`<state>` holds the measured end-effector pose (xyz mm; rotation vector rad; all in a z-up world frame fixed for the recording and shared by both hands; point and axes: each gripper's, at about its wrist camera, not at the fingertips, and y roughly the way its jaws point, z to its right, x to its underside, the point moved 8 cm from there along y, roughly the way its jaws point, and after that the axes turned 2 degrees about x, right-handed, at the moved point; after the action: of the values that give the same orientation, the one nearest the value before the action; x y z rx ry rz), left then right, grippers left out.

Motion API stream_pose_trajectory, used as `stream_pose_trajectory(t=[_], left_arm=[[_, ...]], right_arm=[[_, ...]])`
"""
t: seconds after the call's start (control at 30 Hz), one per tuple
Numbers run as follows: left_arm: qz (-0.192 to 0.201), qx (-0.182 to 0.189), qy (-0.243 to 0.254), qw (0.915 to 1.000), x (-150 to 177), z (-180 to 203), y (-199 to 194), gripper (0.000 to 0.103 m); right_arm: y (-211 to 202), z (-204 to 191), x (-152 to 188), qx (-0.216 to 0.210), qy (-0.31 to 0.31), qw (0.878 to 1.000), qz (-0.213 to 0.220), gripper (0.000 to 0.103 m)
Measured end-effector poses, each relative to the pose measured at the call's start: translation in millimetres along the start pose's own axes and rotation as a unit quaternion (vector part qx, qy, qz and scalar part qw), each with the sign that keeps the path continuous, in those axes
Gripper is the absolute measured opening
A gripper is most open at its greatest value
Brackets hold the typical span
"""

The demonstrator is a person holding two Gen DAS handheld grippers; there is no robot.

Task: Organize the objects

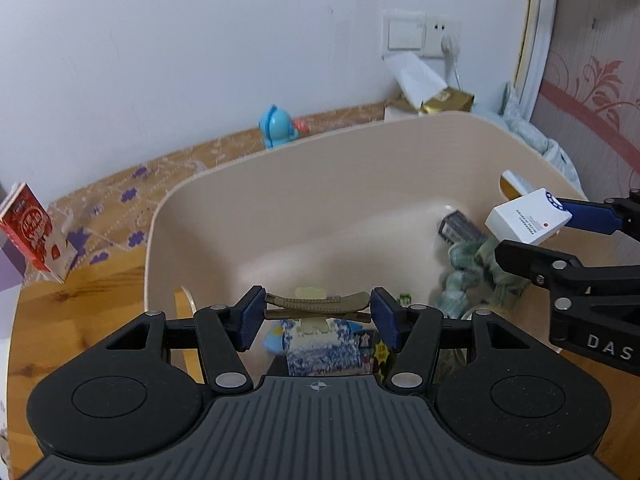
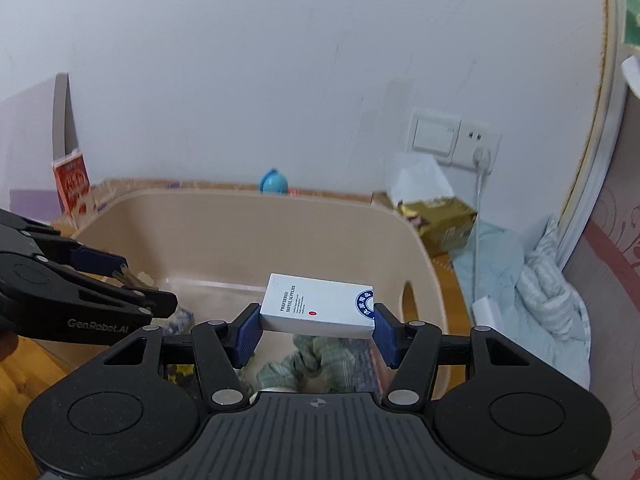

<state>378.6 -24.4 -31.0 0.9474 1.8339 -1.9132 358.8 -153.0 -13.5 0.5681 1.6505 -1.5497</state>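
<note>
A beige plastic bin (image 1: 280,184) stands on the wooden table; it also shows in the right wrist view (image 2: 224,224). My left gripper (image 1: 318,310) is shut on a brown hair clip (image 1: 316,307), held crosswise above the bin's near side. My right gripper (image 2: 316,326) is shut on a small white box (image 2: 318,306) printed "hotel supplies", held above the bin's right side; the box also shows in the left wrist view (image 1: 528,222). Inside the bin lie a green scrunchie (image 1: 476,272), a dark packet (image 1: 460,228) and a blue patterned pack (image 1: 320,348).
A red carton (image 1: 34,232) stands at the table's left. A blue toy (image 1: 276,126) sits behind the bin by the wall. A gold tissue box (image 1: 436,100) stands at the back right under a wall socket (image 1: 442,36). Light blue bedding (image 2: 532,292) lies to the right.
</note>
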Motion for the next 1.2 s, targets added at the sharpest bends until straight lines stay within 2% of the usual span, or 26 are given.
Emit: stream_pose_trajectory(t=[0.03,0.07,0.1,0.13,0.2,0.27,0.33,0.4,0.6,1.2], left_arm=[[-0.001,-0.001,-0.002,1.0000,1,-1,0,0.060],[-0.001,-0.002,-0.004,1.0000,2,-2,-1,0.064],[0.000,-0.004,-0.005,1.0000,1,-3,-2,0.072],[0.005,-0.006,-0.007,0.9999,0,-4,-4,0.076],[0.018,-0.008,-0.008,0.9998,-1,-5,-12,0.082],[0.025,-0.011,-0.007,0.9996,-2,-6,-20,0.084],[0.031,-0.015,-0.007,0.9994,-2,-7,-29,0.084],[0.041,-0.016,-0.010,0.9990,-2,-8,-39,0.086],[0.057,-0.020,-0.015,0.9981,3,-9,-61,0.089],[0.097,-0.024,-0.033,0.9944,32,-18,-116,0.089]], right_arm=[[1,0,2,0.000,0.001,1.000,-0.005,0.059],[0,0,3,0.000,0.001,1.000,-0.008,0.064],[-4,-2,5,-0.001,0.000,1.000,-0.008,0.065],[-6,-3,6,-0.002,-0.001,1.000,-0.008,0.065],[-12,-3,7,0.000,0.000,1.000,-0.005,0.073],[-19,-2,7,0.005,0.009,1.000,0.003,0.080],[-26,2,6,0.003,0.023,1.000,0.010,0.082],[-33,4,6,0.004,0.037,0.999,0.016,0.090],[-55,5,11,0.002,0.068,0.997,0.020,0.094],[-122,-9,17,0.009,0.062,0.997,0.052,0.101]])
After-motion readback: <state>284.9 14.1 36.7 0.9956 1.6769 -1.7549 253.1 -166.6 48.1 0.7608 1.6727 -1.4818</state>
